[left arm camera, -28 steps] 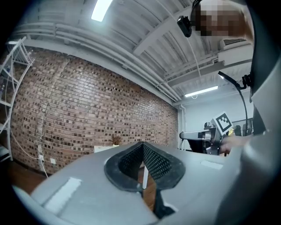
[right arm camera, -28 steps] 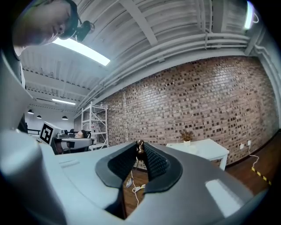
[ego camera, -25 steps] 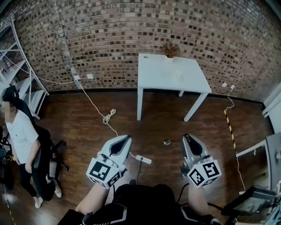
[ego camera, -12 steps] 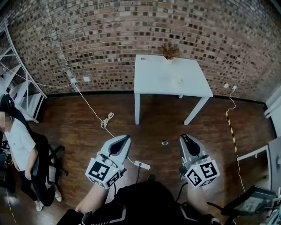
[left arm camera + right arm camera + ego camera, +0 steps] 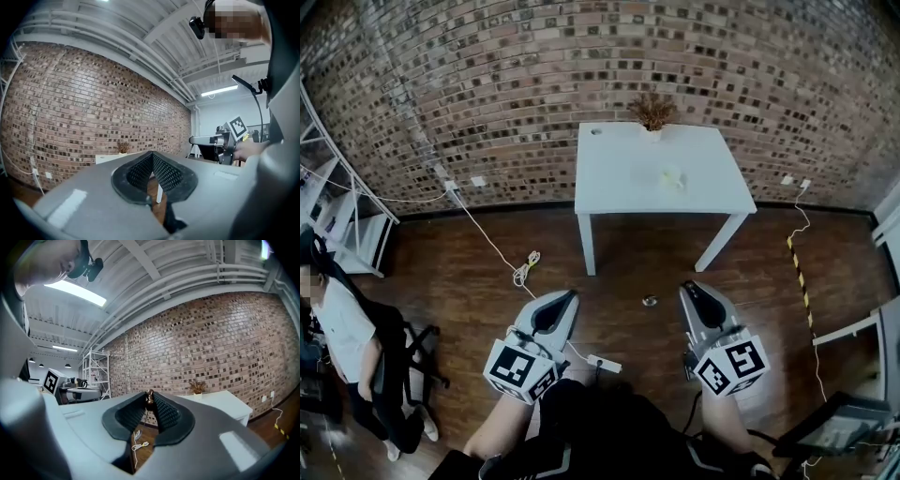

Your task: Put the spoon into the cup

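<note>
Two tools point toward the white table (image 5: 619, 183): my right tool (image 5: 687, 287) clamps a brown spoon (image 5: 150, 399) at its tips, my left tool (image 5: 153, 155) is closed and empty.

White table (image 5: 619, 178) against brick wall (image 5: 487, 84), dried plant (image 5: 652, 111) atop

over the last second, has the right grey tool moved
Yes. The right grey tool has moved forward, toward the white rectangular table: its tip now sits closer to the table's front legs in the head view.
</note>
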Tool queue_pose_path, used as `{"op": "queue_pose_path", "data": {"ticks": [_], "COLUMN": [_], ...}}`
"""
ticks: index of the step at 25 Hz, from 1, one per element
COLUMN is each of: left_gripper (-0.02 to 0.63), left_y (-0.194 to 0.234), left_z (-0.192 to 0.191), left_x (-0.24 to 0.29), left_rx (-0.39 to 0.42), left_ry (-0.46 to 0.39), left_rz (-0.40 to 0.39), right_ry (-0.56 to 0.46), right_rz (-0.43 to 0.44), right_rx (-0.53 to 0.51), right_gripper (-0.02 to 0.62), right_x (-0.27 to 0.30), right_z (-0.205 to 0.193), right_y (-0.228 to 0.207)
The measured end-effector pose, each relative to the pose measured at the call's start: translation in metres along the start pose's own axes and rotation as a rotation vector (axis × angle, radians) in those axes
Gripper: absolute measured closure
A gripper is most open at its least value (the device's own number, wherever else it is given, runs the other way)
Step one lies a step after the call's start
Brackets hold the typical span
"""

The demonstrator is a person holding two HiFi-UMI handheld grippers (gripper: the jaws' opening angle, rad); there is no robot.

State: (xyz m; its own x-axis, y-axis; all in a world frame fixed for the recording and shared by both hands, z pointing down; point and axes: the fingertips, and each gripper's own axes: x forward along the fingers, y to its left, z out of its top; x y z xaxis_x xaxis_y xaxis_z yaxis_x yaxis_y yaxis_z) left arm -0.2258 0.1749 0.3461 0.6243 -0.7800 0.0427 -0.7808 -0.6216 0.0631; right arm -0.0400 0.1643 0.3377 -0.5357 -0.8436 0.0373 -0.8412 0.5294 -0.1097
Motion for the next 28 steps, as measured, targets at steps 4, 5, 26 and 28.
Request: {"op": "queue_pose_path", "data": {"ticks": [4, 5, 26, 28], "left_gripper": [0.604, 0.604, 0.604, 0.604], "left_y": [0.027, 0.035, 0.141, 0.143], "left_z": [0.003, 0.004, 0.010, 0.011], "left_x": [0.015, 0.018, 0.098, 0.116], "left_rx": [-0.006, -0.005, -0.014, -0.012], "left_ry": [-0.009, -0.011, 0.001, -0.004], "left_rz": [-0.019, -0.027, -0.144, -0.119], "right_ry": [0.001, -0.001, 0.010, 0.008], "right_rz": [-0.021, -0.032, -0.108, -0.086], "right_rx": [-0.004, -0.003, 0.015, 0.004], "right_gripper": [0.538, 0.538, 0.538, 0.538], "right_x": [0.027, 0.034, 0.156, 0.164], "right_z": [0.000, 0.001, 0.015, 0.016], "right_y": [-0.003, -0.003, -0.031, -0.047]}}
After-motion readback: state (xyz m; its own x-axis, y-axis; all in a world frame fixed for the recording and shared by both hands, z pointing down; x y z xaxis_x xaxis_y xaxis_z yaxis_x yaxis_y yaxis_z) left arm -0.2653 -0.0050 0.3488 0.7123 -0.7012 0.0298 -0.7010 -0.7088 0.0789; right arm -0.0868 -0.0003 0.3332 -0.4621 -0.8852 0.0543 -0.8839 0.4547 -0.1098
